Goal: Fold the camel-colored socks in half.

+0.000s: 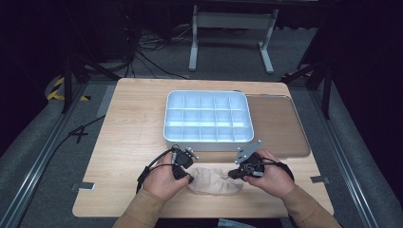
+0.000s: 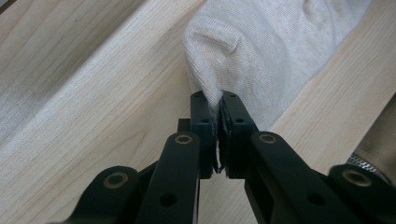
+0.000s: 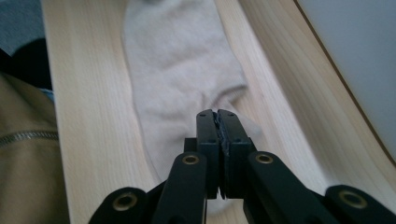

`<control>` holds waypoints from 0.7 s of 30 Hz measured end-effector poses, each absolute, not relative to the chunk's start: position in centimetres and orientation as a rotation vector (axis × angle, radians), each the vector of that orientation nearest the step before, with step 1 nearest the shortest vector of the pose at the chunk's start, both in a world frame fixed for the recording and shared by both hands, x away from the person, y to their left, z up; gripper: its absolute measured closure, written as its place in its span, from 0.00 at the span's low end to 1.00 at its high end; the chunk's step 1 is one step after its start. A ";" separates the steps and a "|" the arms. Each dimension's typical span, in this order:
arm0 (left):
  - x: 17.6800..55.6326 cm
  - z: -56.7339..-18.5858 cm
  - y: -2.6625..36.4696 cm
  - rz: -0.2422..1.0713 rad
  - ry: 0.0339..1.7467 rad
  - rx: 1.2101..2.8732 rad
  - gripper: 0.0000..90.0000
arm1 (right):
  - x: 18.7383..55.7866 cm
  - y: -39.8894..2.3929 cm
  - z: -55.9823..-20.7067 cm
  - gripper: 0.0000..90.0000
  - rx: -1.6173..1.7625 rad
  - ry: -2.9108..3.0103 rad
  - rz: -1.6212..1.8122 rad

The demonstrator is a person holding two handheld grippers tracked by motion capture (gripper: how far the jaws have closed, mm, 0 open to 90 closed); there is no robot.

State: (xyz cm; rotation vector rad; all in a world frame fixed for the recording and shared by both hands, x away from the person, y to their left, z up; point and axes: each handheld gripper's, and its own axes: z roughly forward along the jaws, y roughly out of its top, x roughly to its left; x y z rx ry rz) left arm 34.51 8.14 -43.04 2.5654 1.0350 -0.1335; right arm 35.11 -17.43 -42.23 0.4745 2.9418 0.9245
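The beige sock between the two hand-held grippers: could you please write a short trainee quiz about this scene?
1. True or false: the left hand-held gripper has its jaws closed on a fold of the beige sock.
2. Multiple choice: where does the white compartment tray stand? A) on the floor B) on the wooden table, beyond the sock C) on top of the sock
3. Fill in: the right hand-held gripper is shut on the ____.

Key: 1 true; 2 B; 3 sock. The brown mat lies right of the tray.
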 end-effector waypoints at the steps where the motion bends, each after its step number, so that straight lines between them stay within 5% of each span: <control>1: 34.5 -43.0 8.1 -0.137 1.034 2.565 0.95 | 35.1 -17.4 -42.2 0.99 0.475 2.942 0.925; 21: 34.1 -41.2 8.6 -0.170 1.020 2.497 0.95 | 34.5 -14.2 -45.9 1.00 0.450 2.955 0.978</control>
